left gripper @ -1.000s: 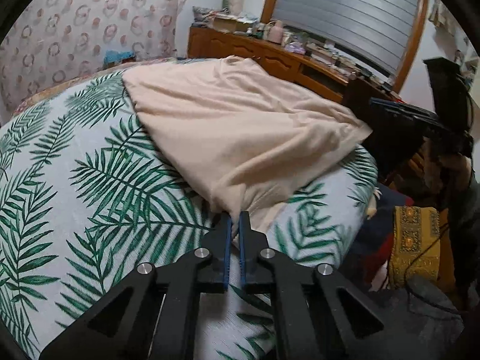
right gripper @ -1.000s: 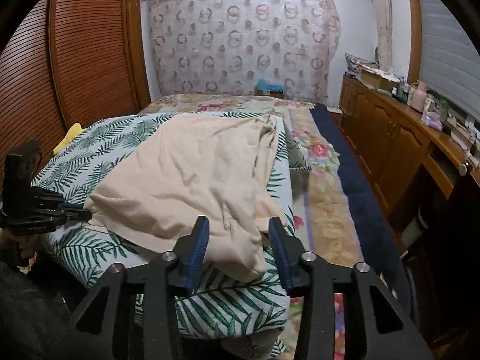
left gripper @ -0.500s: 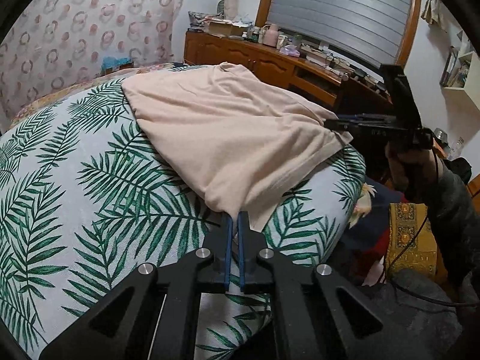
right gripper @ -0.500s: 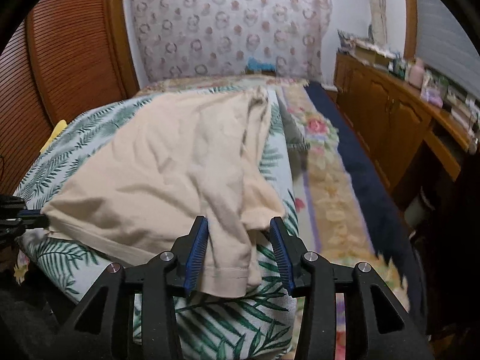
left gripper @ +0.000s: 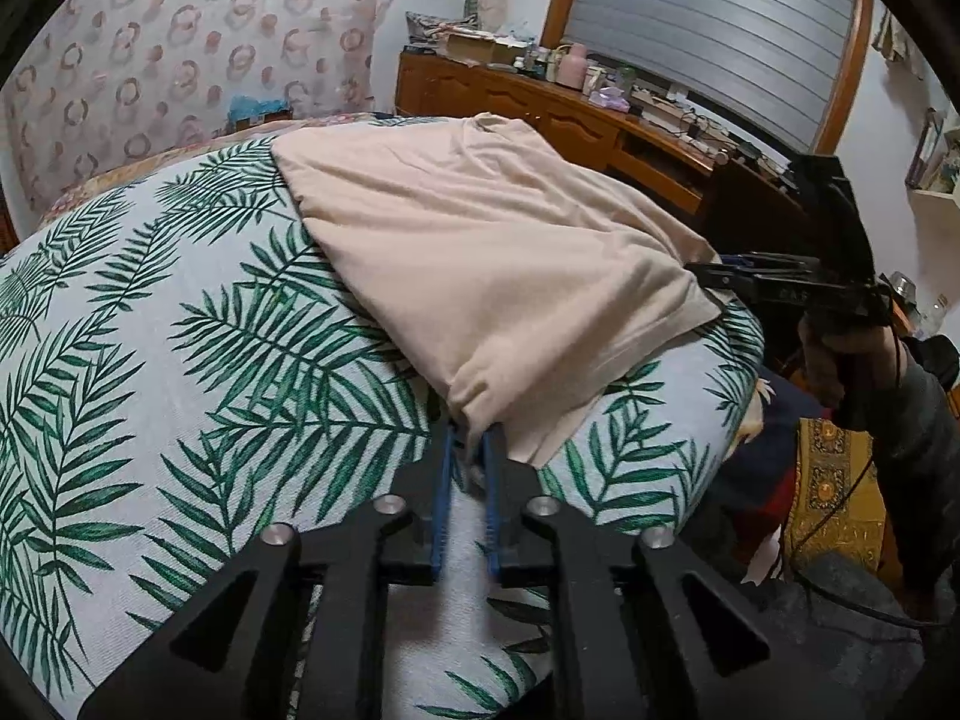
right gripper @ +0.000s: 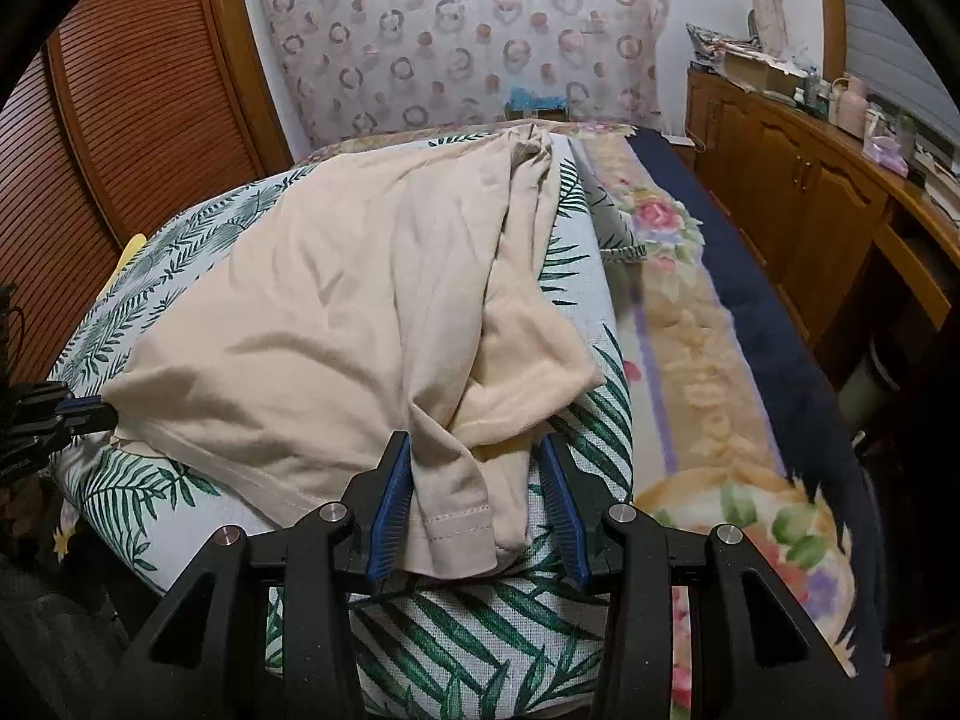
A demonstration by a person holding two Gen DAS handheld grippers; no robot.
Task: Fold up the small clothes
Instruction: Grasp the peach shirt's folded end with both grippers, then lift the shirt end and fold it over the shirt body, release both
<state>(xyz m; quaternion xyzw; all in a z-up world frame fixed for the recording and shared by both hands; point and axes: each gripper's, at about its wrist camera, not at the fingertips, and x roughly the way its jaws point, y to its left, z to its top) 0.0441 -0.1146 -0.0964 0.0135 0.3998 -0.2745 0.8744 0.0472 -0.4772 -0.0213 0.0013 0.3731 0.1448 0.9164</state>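
While a beige T-shirt is spread across the palm-leaf bedspread, its near corner is seen bunched between the blue pads of the left gripper at about 6 o'clock in the left wrist view; those jaws are opening, and only a narrow gap is shown between them, with the fabric tip still inside it. In the right wrist view the shirt's hemmed edge and a folded sleeve are draped between the fingers of the right gripper, which are held apart, the left pad touching the cloth and the right pad kept clear of it. The garment is laid diagonally toward 11 o'clock, up to the patterned curtain. A floral blanket is seen just beside the bedspread at 3 o'clock, and a wooden cabinet at 2 o'clock.
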